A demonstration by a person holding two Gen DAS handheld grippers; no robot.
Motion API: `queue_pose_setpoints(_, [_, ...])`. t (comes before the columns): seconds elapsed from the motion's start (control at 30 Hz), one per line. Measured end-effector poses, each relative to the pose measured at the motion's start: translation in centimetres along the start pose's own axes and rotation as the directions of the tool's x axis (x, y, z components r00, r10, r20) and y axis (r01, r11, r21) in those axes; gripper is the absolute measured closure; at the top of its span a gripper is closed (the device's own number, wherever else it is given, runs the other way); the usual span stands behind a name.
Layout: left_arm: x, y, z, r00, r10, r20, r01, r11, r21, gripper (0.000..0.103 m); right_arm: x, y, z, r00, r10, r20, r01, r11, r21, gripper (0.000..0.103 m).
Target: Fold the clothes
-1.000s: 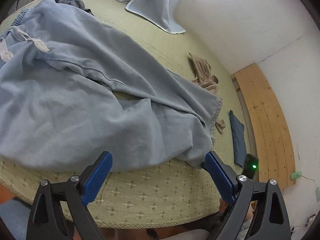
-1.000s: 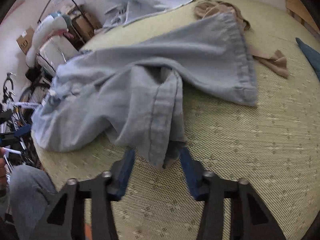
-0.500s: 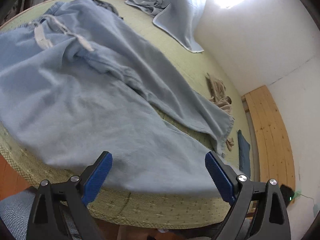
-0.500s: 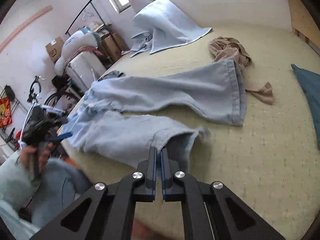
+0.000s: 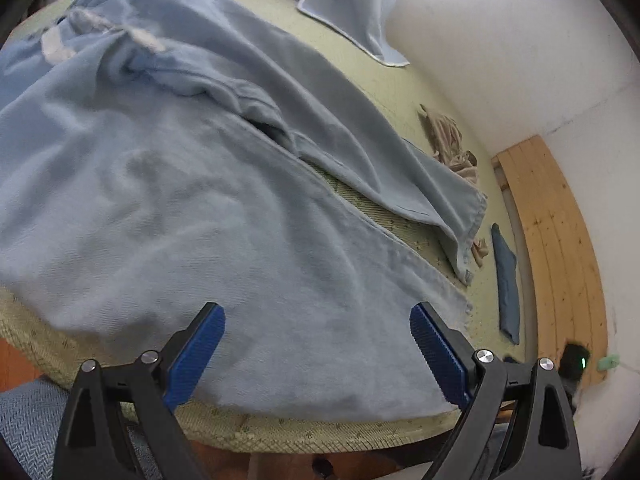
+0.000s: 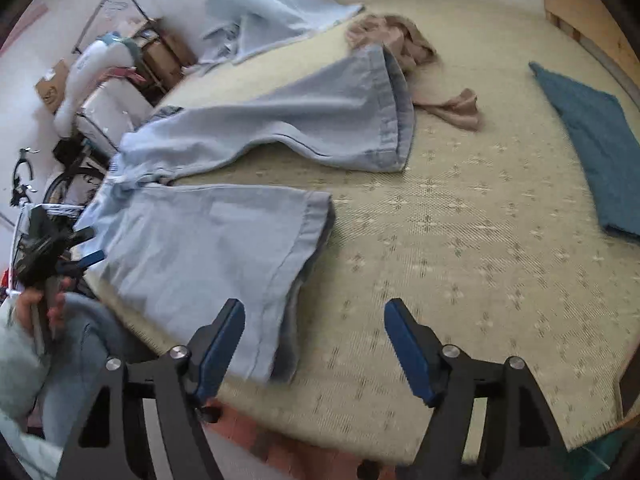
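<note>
Two trouser legs of pale jeans (image 6: 224,240) lay spread on the mat (image 6: 460,248), right gripper (image 6: 314,344) opening, nothing between, left gripper (image 5: 316,354) gaped empty.

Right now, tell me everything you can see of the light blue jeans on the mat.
The light blue jeans look like soft, faded denim, lying flat on the woven mat with both legs spread apart in a V. The near leg reaches the mat's front edge; its stitched hem is slightly rumpled. The far leg ends in a wide hem touching a crumpled tan garment. A whitish patch at the waist is blurred. Neither gripper holds them; the right gripper's jaws are opening.
</note>
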State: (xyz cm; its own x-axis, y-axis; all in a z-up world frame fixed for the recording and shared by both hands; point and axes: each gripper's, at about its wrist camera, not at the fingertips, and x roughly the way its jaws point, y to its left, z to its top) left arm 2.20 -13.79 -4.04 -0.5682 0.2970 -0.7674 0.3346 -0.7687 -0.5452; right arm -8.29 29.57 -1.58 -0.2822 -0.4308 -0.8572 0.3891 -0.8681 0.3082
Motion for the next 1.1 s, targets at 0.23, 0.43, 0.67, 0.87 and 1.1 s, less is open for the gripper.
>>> queue_pose_setpoints(0.23, [1.7, -1.7, -1.1, 0.998, 0.046, -0.042, -0.041, 0.993, 0.115, 0.007, 5.8, -0.6, 3.6, 1.0, 0.013, -0.01, -0.013, 1.0, 0.0, 0.027])
queue_pose_setpoints(0.43, [1.9, -1.0, -1.8, 0.995, 0.086, -0.052, -0.078, 0.987, 0.142, 0.007, 8.6, 0.9, 5.2, 0.999, 0.037, -0.008, -0.037, 0.998, -0.042, 0.037])
queue_pose_setpoints(0.67, [1.6, -0.5, -1.8, 0.994, 0.102, -0.036, -0.097, 0.987, 0.131, 0.007, 9.4, 1.6, 5.1, 0.998, -0.049, -0.05, 0.046, 0.997, -0.067, 0.102])
queue_pose_setpoints(0.87, [1.7, -0.5, -1.7, 0.995, 0.098, -0.03, -0.093, 0.988, 0.125, 0.007, 6.4, 1.5, 4.3, 0.998, -0.044, -0.042, 0.041, 0.997, -0.07, 0.103])
queue_pose_setpoints(1.1, [1.6, -1.3, -1.4, 0.994, 0.105, -0.002, -0.104, 0.985, 0.141, 0.007, 8.8, 0.2, 2.9, 0.984, -0.088, -0.152, 0.078, 0.995, -0.069, 0.085])
